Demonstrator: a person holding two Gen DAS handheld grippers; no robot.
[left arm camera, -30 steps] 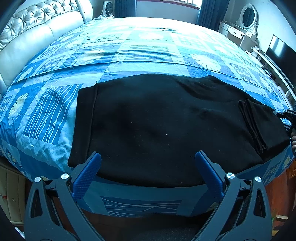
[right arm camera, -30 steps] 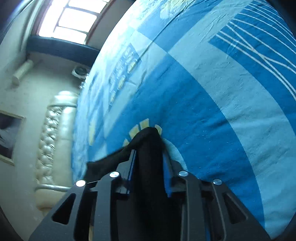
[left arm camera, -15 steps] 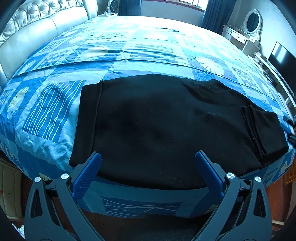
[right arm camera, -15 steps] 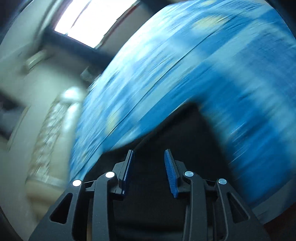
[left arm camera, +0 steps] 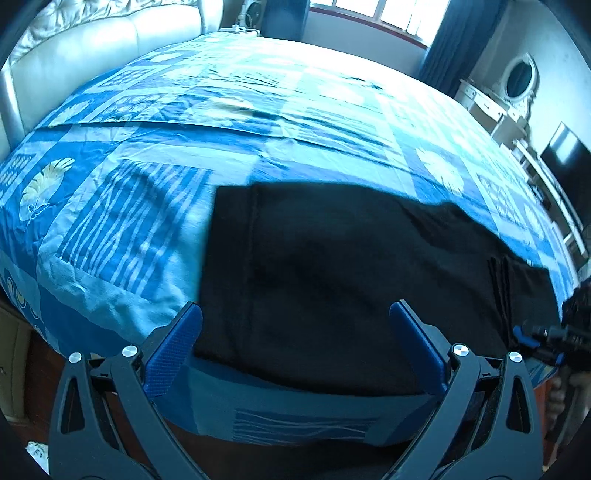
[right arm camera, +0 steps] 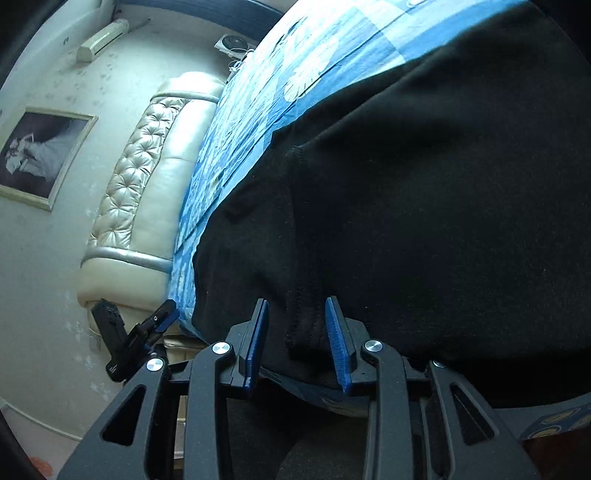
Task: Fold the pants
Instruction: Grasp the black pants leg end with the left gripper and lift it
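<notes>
Left wrist view: black pants lie flat across the near edge of the bed, filling centre and right of frame; waistband end toward left-centre, folded cuff end at far right. Left gripper at bottom of frame, jaws wide apart, nothing between the pads; it sits above the pants' near edge w/o touching. Right gripper shows at lower-right edge, beside the cuff end. Headboard upper left, window top centre, dresser w/ oval mirror upper right.

Right wrist view: frame is rolled, so the bed runs diagonally. Pants cover centre and right. Right gripper at bottom centre, jaws partly apart, having just closed in a little; a hemmed fabric edge lies between the pads, w/ a gap on each side, not pinched. Left gripper appears lower left, by the bed edge. Tufted headboard left-centre, framed picture on wall at left, AC unit upper left.
</notes>
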